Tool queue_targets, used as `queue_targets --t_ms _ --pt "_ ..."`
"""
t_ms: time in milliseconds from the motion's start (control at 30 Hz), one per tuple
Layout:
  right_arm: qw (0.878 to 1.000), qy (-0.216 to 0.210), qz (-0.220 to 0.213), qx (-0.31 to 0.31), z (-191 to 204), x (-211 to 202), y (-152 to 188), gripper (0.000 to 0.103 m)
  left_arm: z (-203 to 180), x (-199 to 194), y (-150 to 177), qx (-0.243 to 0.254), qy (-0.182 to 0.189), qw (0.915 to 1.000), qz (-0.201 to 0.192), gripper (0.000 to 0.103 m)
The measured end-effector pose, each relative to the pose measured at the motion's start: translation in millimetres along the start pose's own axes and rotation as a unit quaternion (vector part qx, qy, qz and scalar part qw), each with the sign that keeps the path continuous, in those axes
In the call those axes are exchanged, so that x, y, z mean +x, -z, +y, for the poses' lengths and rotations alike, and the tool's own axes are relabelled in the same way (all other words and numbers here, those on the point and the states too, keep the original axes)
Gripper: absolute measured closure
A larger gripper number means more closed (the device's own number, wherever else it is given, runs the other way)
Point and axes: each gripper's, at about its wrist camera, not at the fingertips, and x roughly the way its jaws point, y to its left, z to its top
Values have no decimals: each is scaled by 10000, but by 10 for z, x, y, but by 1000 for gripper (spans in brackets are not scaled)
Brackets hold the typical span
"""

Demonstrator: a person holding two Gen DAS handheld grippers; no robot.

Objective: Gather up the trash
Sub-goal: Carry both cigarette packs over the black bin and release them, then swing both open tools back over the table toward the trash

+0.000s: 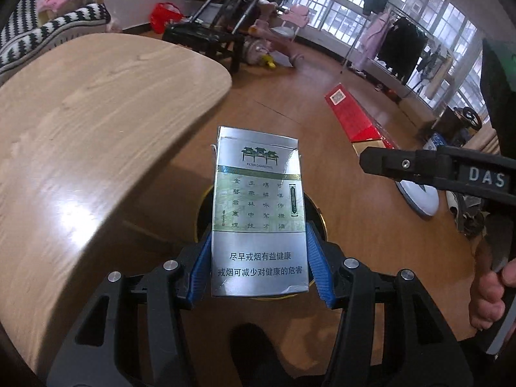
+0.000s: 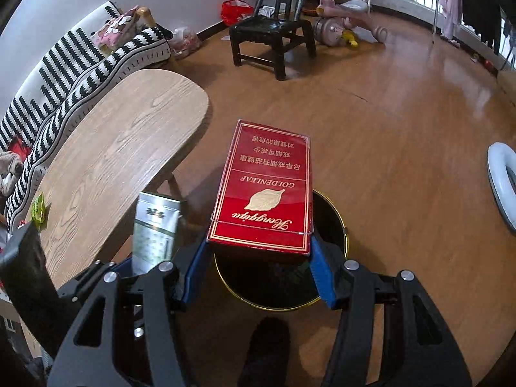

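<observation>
My left gripper point(image 1: 259, 242) is shut on a silver and green cigarette pack point(image 1: 258, 200), with the blue pads point(image 1: 201, 267) pressing its two long sides. Under the pack stands a black bin with a gold rim point(image 1: 317, 213), mostly hidden. My right gripper point(image 2: 258, 245) is shut on a flat red cigarette box point(image 2: 267, 187) and holds it over the same bin point(image 2: 342, 225). The silver pack point(image 2: 158, 225) shows at the left of the right wrist view. At the right of the left wrist view I see the red box point(image 1: 354, 119) edge-on.
A pale oval wooden table point(image 2: 122, 148) stands just left of the bin, with a green wrapper point(image 2: 38, 211) on it. Behind it is a striped sofa point(image 2: 80, 61). A black stool point(image 2: 274, 35) stands on the floor farther off. A white ring-shaped object point(image 2: 498, 180) lies to the right.
</observation>
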Motion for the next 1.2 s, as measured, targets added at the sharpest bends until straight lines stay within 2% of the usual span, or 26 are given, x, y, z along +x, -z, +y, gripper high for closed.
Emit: queue_targets --t_ms 333,400,467,500,667,867,1067,1200 --pt "10000 73 -25 55 83 38 -50 46 -21 145 -63 -48 148 9999 43 50" --pt "9999 119 -70 97 63 23 -56 40 -2 184 -70 -6 164 9998 57 48" --pt "9997 142 -121 160 37 2 -62 26 -6 199 -40 19 121 9999 66 37" --pt "9996 149 -158 189 30 -12 -63 26 1 204 -35 9 84 10000 48 31" --pt "9997 162 -162 120 54 -5 -58 25 58 187 -95 -133 -3 9999 36 23" --pt "9994 142 -315 19 189 -60 -77 17 64 68 -70 -97 -142 9998 -63 14" --pt "9972 -75 -627 -395 698 -180 -114 11 273 -468 -35 -77 -452 9985 -282 10" --pt "9941 -529 -744 -584 1156 -229 -139 10 659 -1087 61 -216 -1010 9929 -582 9"
